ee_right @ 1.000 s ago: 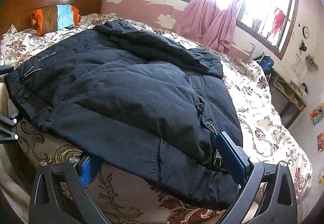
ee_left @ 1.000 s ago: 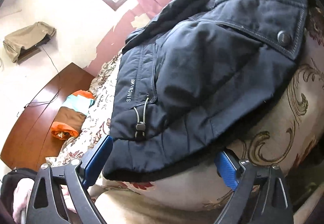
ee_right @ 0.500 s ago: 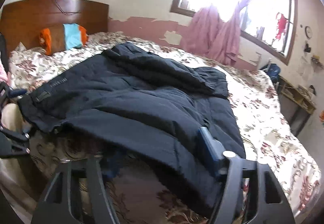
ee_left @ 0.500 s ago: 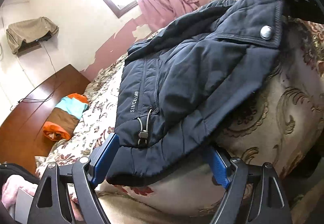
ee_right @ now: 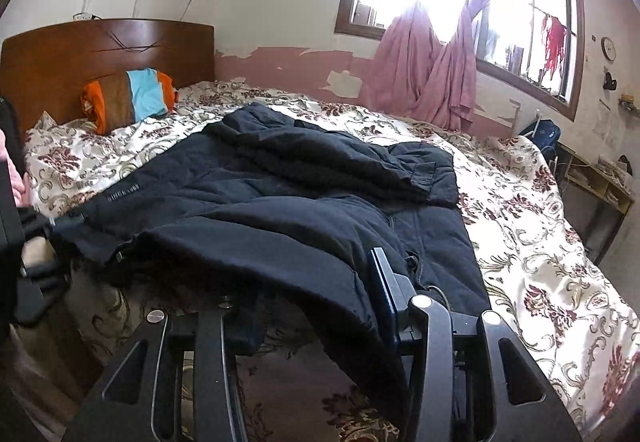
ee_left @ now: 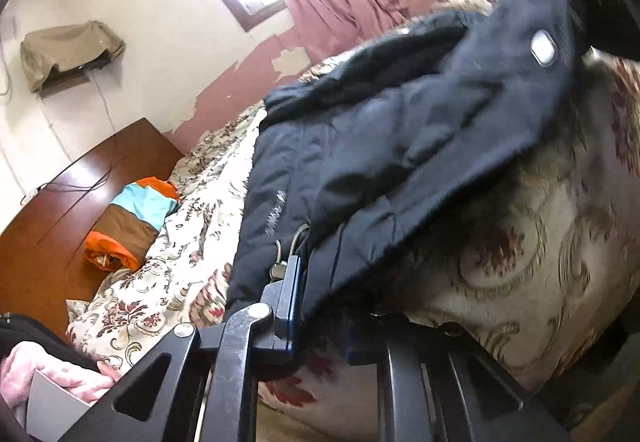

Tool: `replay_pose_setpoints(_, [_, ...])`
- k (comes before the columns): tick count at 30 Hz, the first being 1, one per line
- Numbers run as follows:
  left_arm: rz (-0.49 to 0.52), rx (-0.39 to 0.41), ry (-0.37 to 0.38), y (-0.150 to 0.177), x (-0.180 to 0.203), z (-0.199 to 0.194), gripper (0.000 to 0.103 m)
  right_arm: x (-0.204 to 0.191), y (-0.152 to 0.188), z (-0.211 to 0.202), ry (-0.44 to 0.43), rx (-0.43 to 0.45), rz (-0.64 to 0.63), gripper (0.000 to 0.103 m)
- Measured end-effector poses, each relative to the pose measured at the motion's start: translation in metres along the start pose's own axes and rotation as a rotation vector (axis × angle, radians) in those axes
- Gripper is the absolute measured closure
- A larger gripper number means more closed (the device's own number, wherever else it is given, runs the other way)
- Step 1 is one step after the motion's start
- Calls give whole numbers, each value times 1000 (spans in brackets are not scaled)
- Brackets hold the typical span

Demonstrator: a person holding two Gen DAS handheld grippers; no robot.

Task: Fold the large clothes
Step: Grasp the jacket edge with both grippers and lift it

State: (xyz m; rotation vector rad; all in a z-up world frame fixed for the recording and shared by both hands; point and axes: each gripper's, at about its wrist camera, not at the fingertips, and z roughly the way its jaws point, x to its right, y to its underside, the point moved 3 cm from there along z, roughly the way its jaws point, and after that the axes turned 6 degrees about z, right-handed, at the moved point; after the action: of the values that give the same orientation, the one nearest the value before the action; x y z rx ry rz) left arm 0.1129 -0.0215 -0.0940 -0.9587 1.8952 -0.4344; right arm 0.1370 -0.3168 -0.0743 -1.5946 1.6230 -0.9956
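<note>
A large dark navy padded jacket (ee_right: pixel 280 210) lies spread across the bed, its hem at the near edge. It also fills the left wrist view (ee_left: pixel 400 146). My left gripper (ee_left: pixel 320 306) is shut on the jacket's hem corner by the drawcord toggle. My right gripper (ee_right: pixel 316 302) is shut on the hem at the other corner, with fabric draped over its fingers. The left gripper shows at the far left of the right wrist view (ee_right: pixel 40 226).
The bed has a floral cream bedspread (ee_right: pixel 540 242) and a wooden headboard (ee_right: pixel 100 54). An orange, brown and blue pillow (ee_right: pixel 132 94) lies at the head. Pink curtains (ee_right: pixel 432 82) hang at the window. A low shelf (ee_right: pixel 592 186) stands at the right.
Both grippers have closed from open onto the jacket's hem. The hem is lifted off the bed edge and both views sit higher over the bed.
</note>
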Motion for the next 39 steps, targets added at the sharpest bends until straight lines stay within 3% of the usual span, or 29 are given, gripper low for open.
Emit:
replay_pose_setpoints(7, [-125, 21, 38, -23, -23, -3, 92, 2, 7, 1, 12, -29, 9, 63])
replay_pose_setpoints(14, [-163, 31, 47, -29, -29, -5, 93, 5, 9, 2, 24, -47, 17, 63])
replay_pose_setpoints(21, [-214, 12, 67, -34, -32, -3, 93, 10, 21, 13, 87, -122, 15, 63])
replay_pose_setpoints(25, [-261, 35, 71, -33, -35, -9, 94, 9, 22, 7, 77, -103, 15, 85])
replay_pose_setpoints(27, [-287, 53, 65, -30, -36, -14, 94, 5, 22, 1, 90, -76, -12, 90])
replay_pose_setpoints(39, [-341, 134, 79, -28, -48, -56, 95, -2, 3, -54, 114, 71, -58, 98])
